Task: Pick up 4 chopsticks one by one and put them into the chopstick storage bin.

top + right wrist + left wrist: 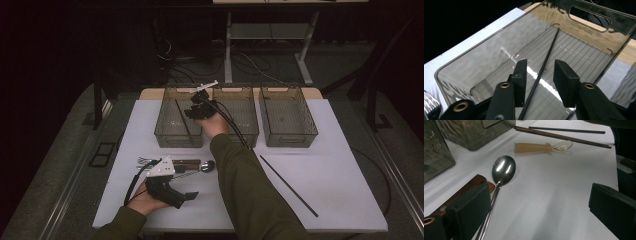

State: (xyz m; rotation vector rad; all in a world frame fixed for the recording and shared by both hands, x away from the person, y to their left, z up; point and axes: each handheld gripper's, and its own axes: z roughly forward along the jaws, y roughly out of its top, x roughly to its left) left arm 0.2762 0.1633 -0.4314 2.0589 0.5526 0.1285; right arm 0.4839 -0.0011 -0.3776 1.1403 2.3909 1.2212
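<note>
My right gripper (196,111) hangs over the left clear bin (165,131) at the back of the table. In the right gripper view its jaws (541,63) stand apart and open. Between and below them a black chopstick (550,50) lies on the bin's ribbed floor (579,62), and the pads do not press on it. That chopstick (182,120) also shows in the high view. My left gripper (187,197) rests near the front left of the white mat, wide open (540,195) with nothing in it.
A steel spoon (504,170), a wooden-handled utensil (466,190), an amber plastic spoon (534,147), a brown chopstick (564,137) and a black chopstick (289,186) lie on the mat. Two more clear bins (240,127) (289,122) stand at the back.
</note>
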